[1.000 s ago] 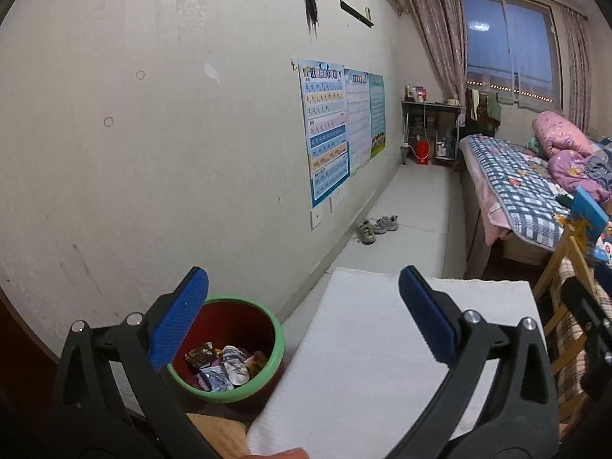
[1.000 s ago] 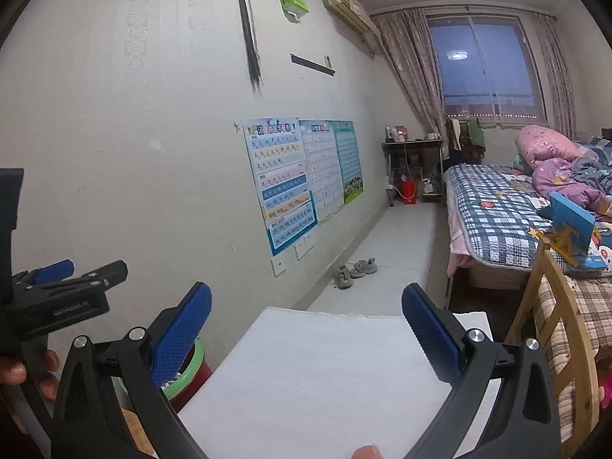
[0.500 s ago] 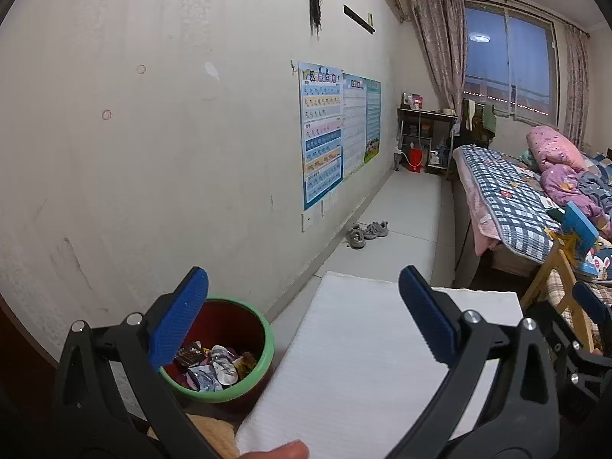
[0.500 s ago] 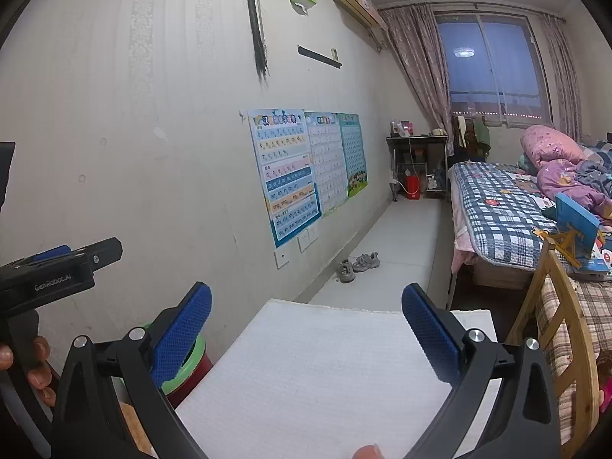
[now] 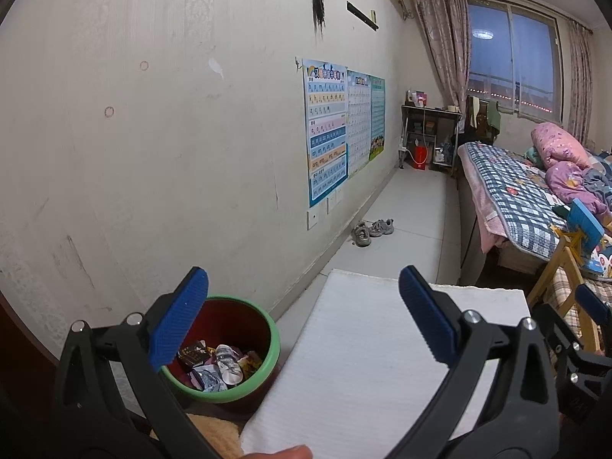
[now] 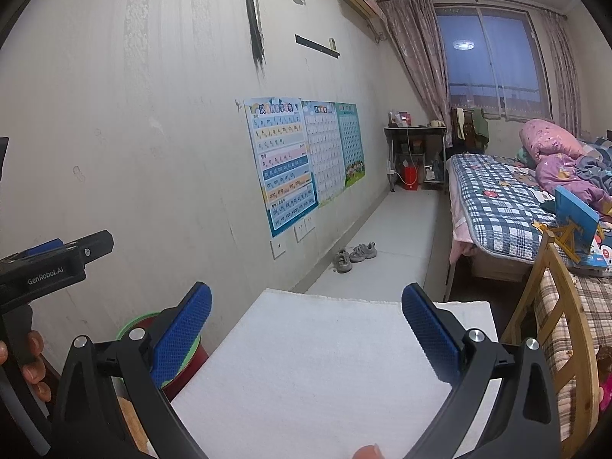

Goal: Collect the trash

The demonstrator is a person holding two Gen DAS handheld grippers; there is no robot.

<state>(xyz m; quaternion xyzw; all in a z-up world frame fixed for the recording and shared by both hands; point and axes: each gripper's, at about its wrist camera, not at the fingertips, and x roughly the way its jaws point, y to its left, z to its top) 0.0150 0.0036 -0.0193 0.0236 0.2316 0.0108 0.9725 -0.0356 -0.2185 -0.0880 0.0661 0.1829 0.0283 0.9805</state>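
Observation:
A red bin with a green rim [image 5: 267, 348] stands by the wall left of a white mat [image 5: 367, 359]. Several crumpled wrappers [image 5: 220, 363] lie inside it. My left gripper [image 5: 302, 317] is open and empty, raised over the mat's left part, its left finger above the bin. My right gripper [image 6: 306, 325] is open and empty above the mat [image 6: 325, 363]. The bin's rim [image 6: 134, 325] peeks out behind its left finger. The left gripper's body [image 6: 53, 264] shows at the right wrist view's left edge.
A wall with posters [image 5: 329, 130] runs along the left. A pair of shoes [image 5: 369, 229] lies on the floor beyond the mat. A bed with a plaid cover [image 5: 516, 191] and a wooden chair [image 6: 554, 325] are on the right.
Both grippers have tilted up a little and stayed open. The bin has slid lower in the left wrist view.

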